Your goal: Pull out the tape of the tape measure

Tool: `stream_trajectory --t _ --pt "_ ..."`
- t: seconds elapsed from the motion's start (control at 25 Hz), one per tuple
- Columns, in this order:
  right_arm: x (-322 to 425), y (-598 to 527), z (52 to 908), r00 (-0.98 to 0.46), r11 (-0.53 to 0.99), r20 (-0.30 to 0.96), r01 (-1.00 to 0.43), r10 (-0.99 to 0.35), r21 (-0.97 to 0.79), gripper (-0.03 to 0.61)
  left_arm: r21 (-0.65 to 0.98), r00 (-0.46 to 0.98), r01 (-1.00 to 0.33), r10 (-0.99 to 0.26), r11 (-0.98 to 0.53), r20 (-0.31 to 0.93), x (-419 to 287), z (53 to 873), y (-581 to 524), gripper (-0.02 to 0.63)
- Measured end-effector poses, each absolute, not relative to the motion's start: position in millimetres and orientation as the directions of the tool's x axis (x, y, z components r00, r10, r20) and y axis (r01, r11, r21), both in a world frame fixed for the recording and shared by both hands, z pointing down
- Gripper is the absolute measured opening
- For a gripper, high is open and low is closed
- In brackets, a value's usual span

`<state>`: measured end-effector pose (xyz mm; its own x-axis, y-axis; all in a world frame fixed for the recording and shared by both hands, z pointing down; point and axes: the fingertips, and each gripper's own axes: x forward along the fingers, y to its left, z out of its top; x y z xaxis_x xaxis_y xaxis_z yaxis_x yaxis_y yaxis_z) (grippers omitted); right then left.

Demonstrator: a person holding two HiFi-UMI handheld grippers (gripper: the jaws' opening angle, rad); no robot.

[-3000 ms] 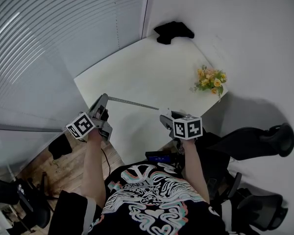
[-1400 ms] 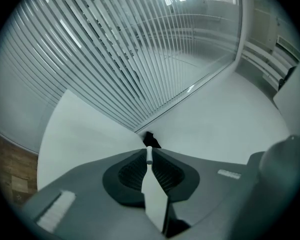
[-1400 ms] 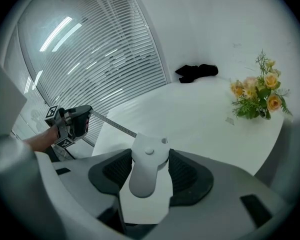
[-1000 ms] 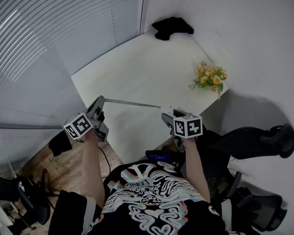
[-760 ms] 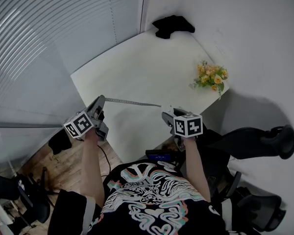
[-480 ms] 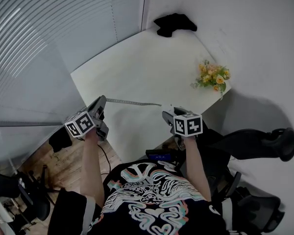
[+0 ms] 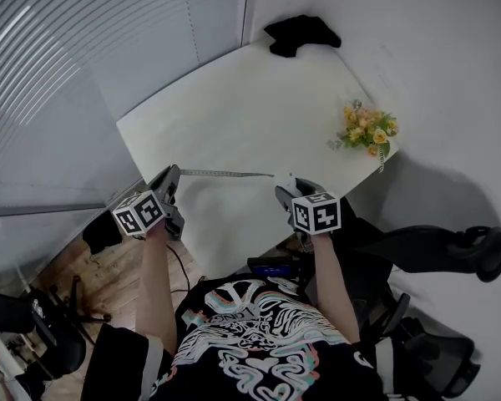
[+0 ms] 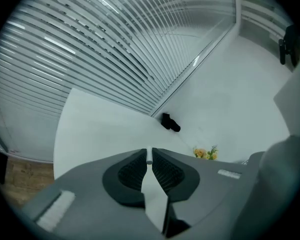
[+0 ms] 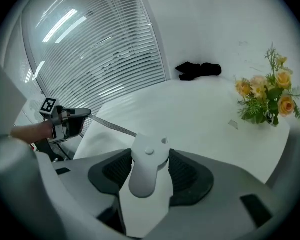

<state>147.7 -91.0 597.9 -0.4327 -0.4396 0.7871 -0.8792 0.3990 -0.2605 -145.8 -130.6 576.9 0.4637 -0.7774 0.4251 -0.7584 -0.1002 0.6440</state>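
A white tape measure case sits between the jaws of my right gripper, whose pads press on its two sides. From the case the thin tape runs left across the near part of the white table, stretched straight. My left gripper is shut on the tape's end tab, seen edge-on as a pale strip between the pads. In the right gripper view the tape leads to the left gripper. In the head view the left gripper and right gripper stand level with each other.
A bunch of yellow flowers stands at the table's right edge. A black cloth lies at the far corner. Window blinds run along the left. Black office chairs stand to the right, by the person's side.
Both hands have sunk a little toward the table with the tape still stretched between them. The tape now lies more level than three seconds ago.
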Motion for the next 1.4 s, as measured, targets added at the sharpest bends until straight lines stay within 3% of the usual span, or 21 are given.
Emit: stream_trajectory --t 0.44,1.4 --pt "151.6 -100.6 622.2 -0.310 0.452 0.820 -0.889 -0.480 -0.071 0.238 0.560 0.438 -0.822 -0.748 -0.108 0.499 -134.8 608.4 -130.2 0.035" --pt "146.9 -97.1 646.3 -0.286 0.450 0.850 -0.891 -0.443 -0.065 0.259 0.444 0.401 -0.885 -0.719 -0.143 0.567 -129.5 624.8 -129.2 0.041"
